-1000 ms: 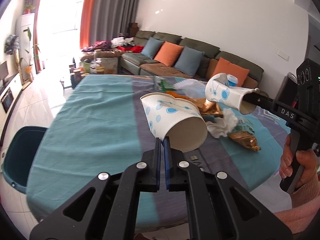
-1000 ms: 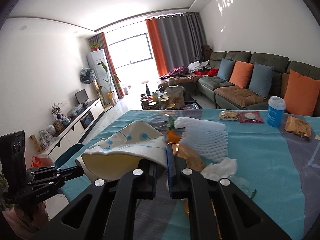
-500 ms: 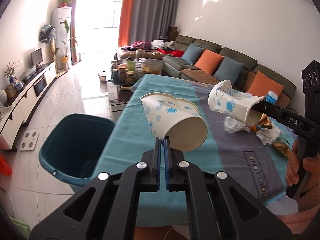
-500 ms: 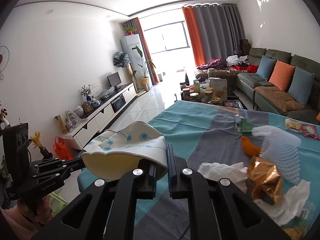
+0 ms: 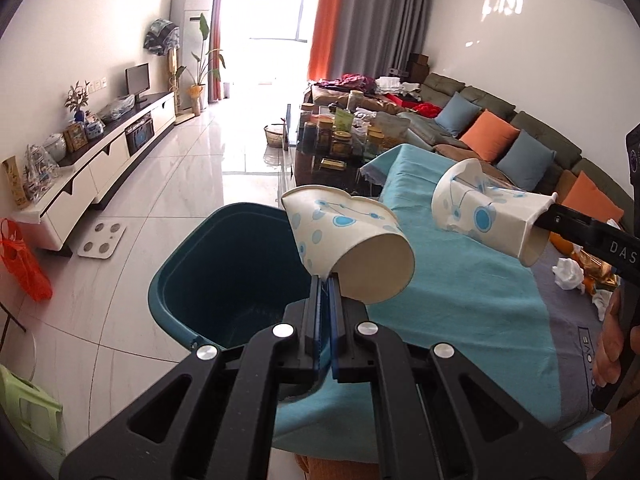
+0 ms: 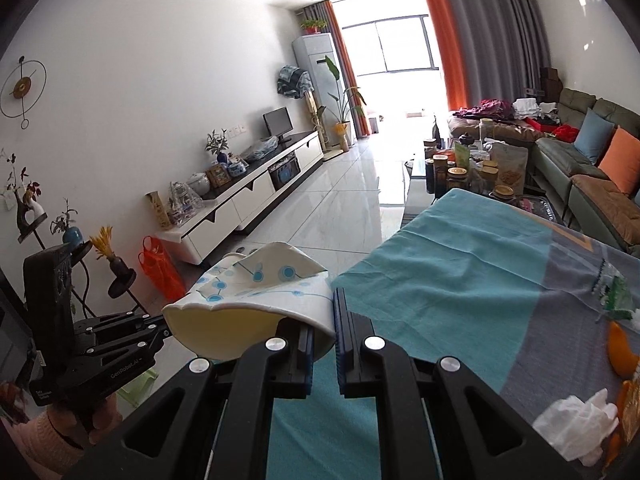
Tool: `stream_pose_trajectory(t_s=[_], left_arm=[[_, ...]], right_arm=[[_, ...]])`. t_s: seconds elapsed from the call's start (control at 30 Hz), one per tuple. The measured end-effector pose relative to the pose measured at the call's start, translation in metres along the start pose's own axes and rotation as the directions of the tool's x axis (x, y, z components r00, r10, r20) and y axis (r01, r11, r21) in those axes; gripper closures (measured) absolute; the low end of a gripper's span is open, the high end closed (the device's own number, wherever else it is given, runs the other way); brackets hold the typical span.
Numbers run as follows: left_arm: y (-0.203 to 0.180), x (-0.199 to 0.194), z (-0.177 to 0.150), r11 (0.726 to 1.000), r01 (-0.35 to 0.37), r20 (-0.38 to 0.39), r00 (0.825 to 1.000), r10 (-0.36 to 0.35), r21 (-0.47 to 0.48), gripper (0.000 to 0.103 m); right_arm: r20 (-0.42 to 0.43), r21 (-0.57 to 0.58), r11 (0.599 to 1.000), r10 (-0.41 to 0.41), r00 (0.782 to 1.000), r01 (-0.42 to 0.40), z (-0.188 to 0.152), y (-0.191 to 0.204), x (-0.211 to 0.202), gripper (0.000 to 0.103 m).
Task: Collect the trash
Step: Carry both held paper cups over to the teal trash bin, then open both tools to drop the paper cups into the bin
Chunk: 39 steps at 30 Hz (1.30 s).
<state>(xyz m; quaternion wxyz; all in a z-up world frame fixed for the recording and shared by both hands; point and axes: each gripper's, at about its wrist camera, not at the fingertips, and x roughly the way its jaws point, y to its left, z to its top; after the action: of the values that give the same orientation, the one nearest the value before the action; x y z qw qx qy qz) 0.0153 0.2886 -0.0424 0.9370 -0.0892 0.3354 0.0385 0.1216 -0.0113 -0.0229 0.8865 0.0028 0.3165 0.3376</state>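
White walls, glossy pale tile floor. Low white TV cabinet along one wall; dark sofa opposite. Orange and grey curtains flank a bright window.

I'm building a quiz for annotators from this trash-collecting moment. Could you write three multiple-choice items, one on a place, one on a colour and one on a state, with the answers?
1. Where is the bin?
A. On the floor beside the table
B. On the sofa
C. On the TV cabinet

2. What colour is the bin?
A. Red
B. Dark teal
C. White

3. What is the left gripper doing?
A. Open and empty
B. Shut on a tissue
C. Shut on a paper cup

Answers:
1 A: the bin stands on the tiled floor at the edge of the table.
2 B: its walls and rim are dark teal.
3 C: the left gripper pinches the rim of the left paper cup, while the right gripper holds the right paper cup.
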Motion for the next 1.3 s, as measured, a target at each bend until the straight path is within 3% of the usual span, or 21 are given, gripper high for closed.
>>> stream_pose_trajectory(t_s=[0.37, 0.7, 0.9, 1.07, 1.17, 1.23, 1.3], left_arm=[[0.051, 0.049, 0.008, 0.993, -0.091, -0.075, 0.994, 0.085, -0.082, 0.099], [0.06, 0.094, 0.005, 0.984, -0.143, -0.166, 0.978, 0.124, -0.109, 0.099], [0.066, 0.118, 0.0, 0.979, -0.155, -0.214, 0.969, 0.125, -0.131, 0.097], [0.061, 0.118, -0.001, 0.978, -0.159, -0.198, 0.972, 0.131, -0.134, 0.082], [0.055, 0.102, 0.0, 0.979, -0.151, -0.159, 0.979, 0.129, -0.137, 0.074], [0.046, 0.086, 0.002, 0.984, -0.126, -0.108, 0.988, 0.113, -0.124, 0.058], [0.03, 0.067, 0.007, 0.991, -0.099, -0.046, 0.994, 0.095, -0.086, 0.049]], right_arm=[[-0.121, -0.068, 0.998, 0.009, 0.993, -0.018, 0.014, 0.027, 0.07, 0.095], [-0.25, -0.12, 0.993, -0.04, 0.967, 0.01, 0.008, 0.038, 0.12, 0.095], [-0.299, -0.122, 0.992, -0.058, 0.953, 0.022, 0.01, 0.042, 0.138, 0.083], [-0.268, -0.112, 0.994, -0.041, 0.962, 0.011, 0.012, 0.041, 0.124, 0.073], [-0.247, -0.088, 0.996, -0.02, 0.969, -0.002, 0.012, 0.033, 0.107, 0.073], [-0.217, -0.076, 0.997, -0.006, 0.976, -0.011, 0.008, 0.027, 0.087, 0.067], [-0.174, -0.068, 0.998, -0.002, 0.985, -0.01, 0.003, 0.02, 0.061, 0.061]])
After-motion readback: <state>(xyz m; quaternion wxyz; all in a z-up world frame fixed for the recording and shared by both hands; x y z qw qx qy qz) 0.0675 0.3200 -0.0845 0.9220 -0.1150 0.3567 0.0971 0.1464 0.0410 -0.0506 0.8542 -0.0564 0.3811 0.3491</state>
